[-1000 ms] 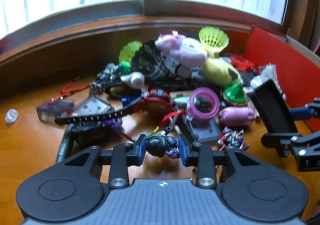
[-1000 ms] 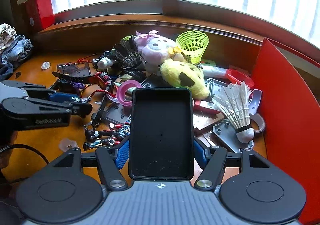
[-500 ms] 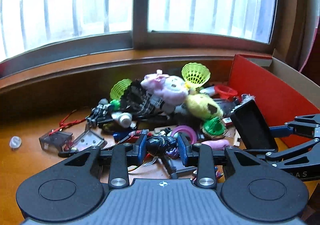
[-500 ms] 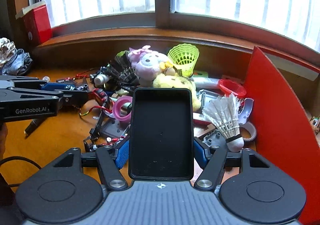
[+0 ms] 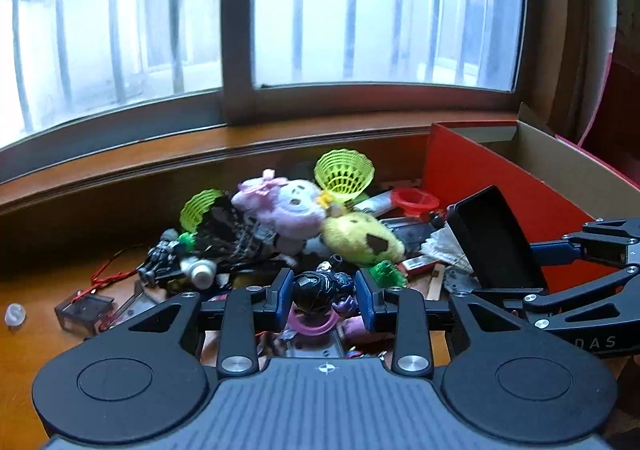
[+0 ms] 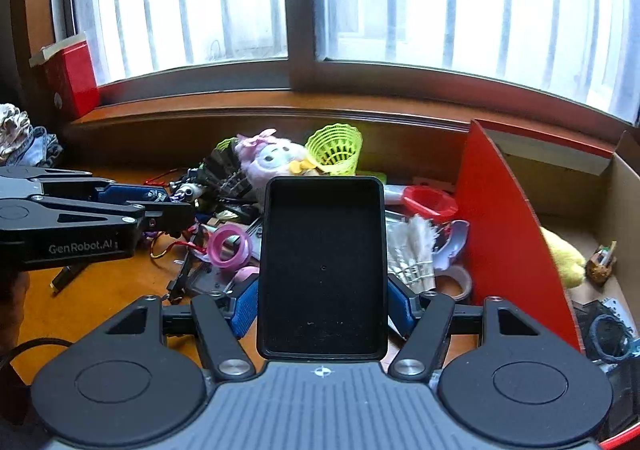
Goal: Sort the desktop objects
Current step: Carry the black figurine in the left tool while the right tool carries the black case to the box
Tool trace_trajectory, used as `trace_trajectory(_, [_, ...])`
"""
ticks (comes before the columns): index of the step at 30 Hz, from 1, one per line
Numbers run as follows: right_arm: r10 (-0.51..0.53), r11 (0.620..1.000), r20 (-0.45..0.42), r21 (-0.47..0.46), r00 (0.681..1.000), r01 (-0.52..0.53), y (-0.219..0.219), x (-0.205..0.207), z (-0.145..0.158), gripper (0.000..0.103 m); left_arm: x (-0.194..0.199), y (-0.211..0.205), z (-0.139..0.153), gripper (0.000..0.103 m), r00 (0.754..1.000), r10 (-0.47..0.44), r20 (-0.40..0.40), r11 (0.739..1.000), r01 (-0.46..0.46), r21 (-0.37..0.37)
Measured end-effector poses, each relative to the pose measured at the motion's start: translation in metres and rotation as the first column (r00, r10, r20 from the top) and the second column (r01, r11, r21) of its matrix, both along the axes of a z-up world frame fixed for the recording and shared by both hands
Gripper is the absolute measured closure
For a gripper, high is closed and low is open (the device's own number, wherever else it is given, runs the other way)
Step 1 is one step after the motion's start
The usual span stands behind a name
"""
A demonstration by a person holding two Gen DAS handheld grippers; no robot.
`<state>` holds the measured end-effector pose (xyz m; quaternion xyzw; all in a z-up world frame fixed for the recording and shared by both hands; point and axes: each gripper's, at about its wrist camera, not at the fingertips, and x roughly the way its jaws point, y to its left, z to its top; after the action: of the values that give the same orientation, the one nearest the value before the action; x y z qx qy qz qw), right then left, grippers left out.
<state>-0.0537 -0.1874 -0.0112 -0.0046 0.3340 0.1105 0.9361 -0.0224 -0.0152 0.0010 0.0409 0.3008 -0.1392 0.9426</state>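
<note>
My left gripper (image 5: 323, 294) is shut on a small black toy figure (image 5: 318, 290) with purple parts, held above the pile of desk clutter. My right gripper (image 6: 322, 304) is shut on a black rectangular tray (image 6: 322, 266), which stands up between its blue pads and hides the desk behind it. In the left wrist view that black tray (image 5: 496, 240) and the right gripper (image 5: 532, 270) sit at the right, beside the red cardboard box (image 5: 472, 161). The left gripper (image 6: 172, 211) shows in the right wrist view at the left.
A heap lies under the window: pink plush (image 5: 288, 203), yellow plush (image 5: 360, 238), green shuttlecock (image 5: 344, 171), white shuttlecock (image 6: 414, 250), pink tape ring (image 6: 230, 246), red cup (image 6: 430, 201). The red box (image 6: 504, 217) at right holds several items. A second red box (image 6: 74, 75) stands on the sill.
Both grippers have lifted and pulled back from the pile, each keeping its load. More of the window and the inside of the red box now shows.
</note>
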Motion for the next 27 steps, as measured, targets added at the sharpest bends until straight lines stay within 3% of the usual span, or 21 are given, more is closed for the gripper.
trace_trajectory(27, [-0.088, 0.994, 0.132, 0.071, 0.987, 0.079, -0.068, 0.004, 0.031, 0.036, 0.03, -0.086, 0.034, 0.068, 0.985, -0.133, 0.106, 0.99, 0.129, 0.05])
